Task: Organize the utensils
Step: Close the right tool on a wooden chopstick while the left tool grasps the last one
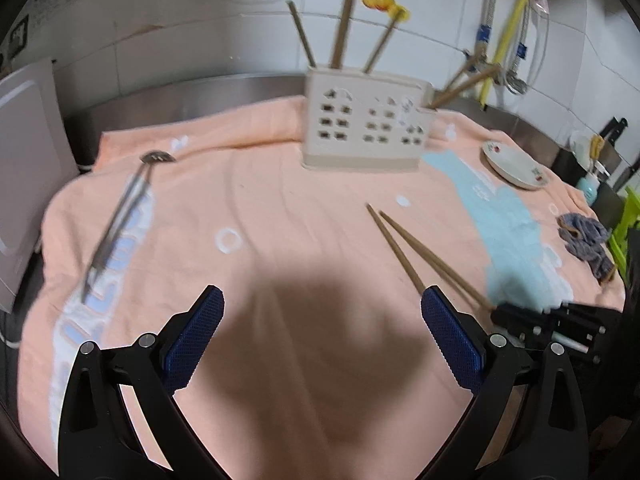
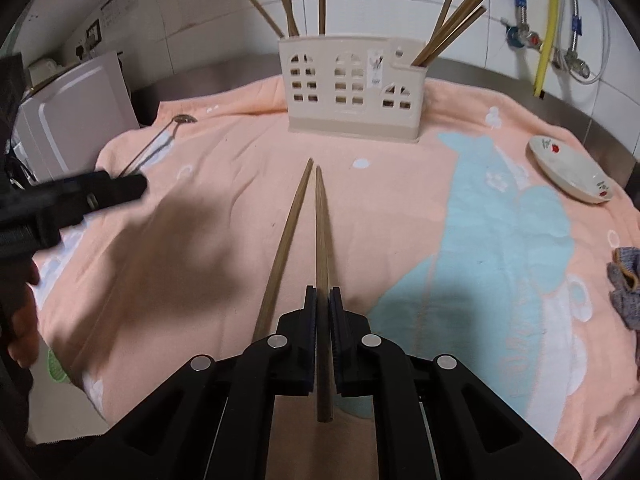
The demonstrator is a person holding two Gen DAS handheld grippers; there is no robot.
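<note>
A beige utensil holder stands at the back of the peach towel, with several chopsticks upright in it. My right gripper is shut on one wooden chopstick that points toward the holder. A second chopstick lies just left of it; I cannot tell whether it rests on the towel. Both chopsticks show in the left wrist view, with the right gripper at their near end. My left gripper is open and empty above the towel. A metal slotted spatula lies at the left.
A white plate sits at the right on the towel. A crumpled grey-blue cloth lies at the right edge. A white appliance stands at the left. Pipes and taps run along the tiled wall behind.
</note>
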